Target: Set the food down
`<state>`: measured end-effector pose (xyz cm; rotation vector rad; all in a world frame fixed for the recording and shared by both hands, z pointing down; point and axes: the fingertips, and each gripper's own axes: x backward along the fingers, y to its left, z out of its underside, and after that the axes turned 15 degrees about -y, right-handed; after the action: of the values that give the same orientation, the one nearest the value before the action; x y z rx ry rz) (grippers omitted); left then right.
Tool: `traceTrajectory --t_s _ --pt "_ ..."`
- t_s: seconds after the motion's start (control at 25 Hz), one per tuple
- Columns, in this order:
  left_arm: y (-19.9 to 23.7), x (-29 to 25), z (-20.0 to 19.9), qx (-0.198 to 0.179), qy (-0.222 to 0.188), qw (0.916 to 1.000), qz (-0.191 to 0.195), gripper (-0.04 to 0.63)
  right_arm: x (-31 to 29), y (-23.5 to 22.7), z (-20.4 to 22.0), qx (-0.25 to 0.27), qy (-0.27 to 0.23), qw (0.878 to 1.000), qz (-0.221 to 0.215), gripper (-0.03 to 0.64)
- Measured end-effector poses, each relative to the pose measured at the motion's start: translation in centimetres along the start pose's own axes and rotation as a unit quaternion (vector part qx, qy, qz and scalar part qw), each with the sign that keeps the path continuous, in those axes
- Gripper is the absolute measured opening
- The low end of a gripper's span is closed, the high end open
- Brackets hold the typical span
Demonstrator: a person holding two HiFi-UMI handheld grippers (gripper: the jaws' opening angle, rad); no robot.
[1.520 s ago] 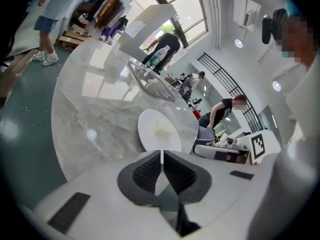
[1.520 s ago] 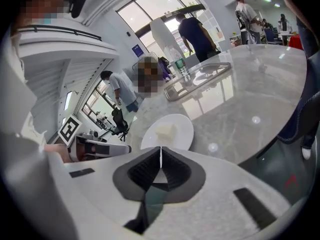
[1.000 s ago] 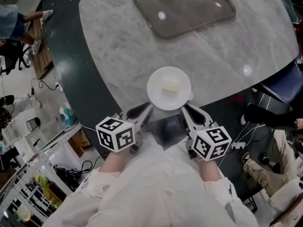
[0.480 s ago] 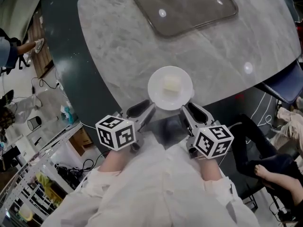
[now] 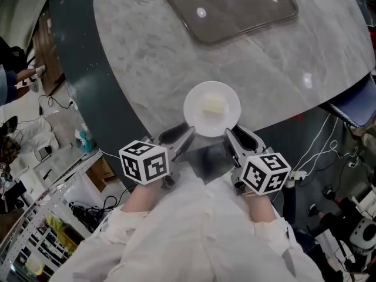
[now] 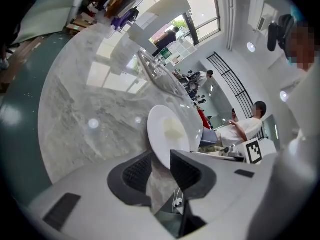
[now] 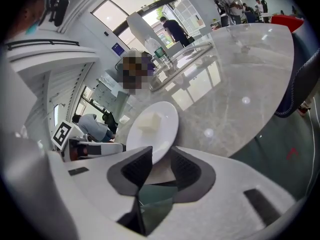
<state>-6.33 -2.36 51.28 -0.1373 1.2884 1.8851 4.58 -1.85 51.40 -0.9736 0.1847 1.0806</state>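
Observation:
A white plate with a pale cube of food rests on the marble table, close to its near edge. My left gripper is at the plate's near-left rim and my right gripper at its near-right rim. In the left gripper view the plate has its rim between the parted jaws of the left gripper, with a gap showing. In the right gripper view the plate and food lie just past the right gripper, whose jaws stand apart around the rim.
A grey rectangular tray lies at the far side of the table. The table's curved edge runs just under my grippers, with dark floor below. A blue chair stands at the right, and cables lie on the floor.
The plate and both grippers keep almost the same place. The seated person at the right of the head view has gone out of sight.

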Motion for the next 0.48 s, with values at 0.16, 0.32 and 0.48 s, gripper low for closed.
traceTrajectory --t_s 0.16,0.32,0.48 --pt "0.0 -0.3 0.0 0.006 0.003 1.0000 -0.005 0.104 0.1 -0.3 -0.1 -0.003 -0.002 1.000 0.009 0.090" --pt "0.2 -0.9 -0.2 0.022 0.003 0.9997 -0.010 0.098 -0.1 -1.0 -0.3 -0.009 -0.006 1.000 0.014 0.057" --pt "0.7 -0.9 -0.4 0.039 0.002 0.9991 -0.018 0.066 -0.3 -0.9 -0.4 -0.015 -0.012 1.000 0.017 0.055"
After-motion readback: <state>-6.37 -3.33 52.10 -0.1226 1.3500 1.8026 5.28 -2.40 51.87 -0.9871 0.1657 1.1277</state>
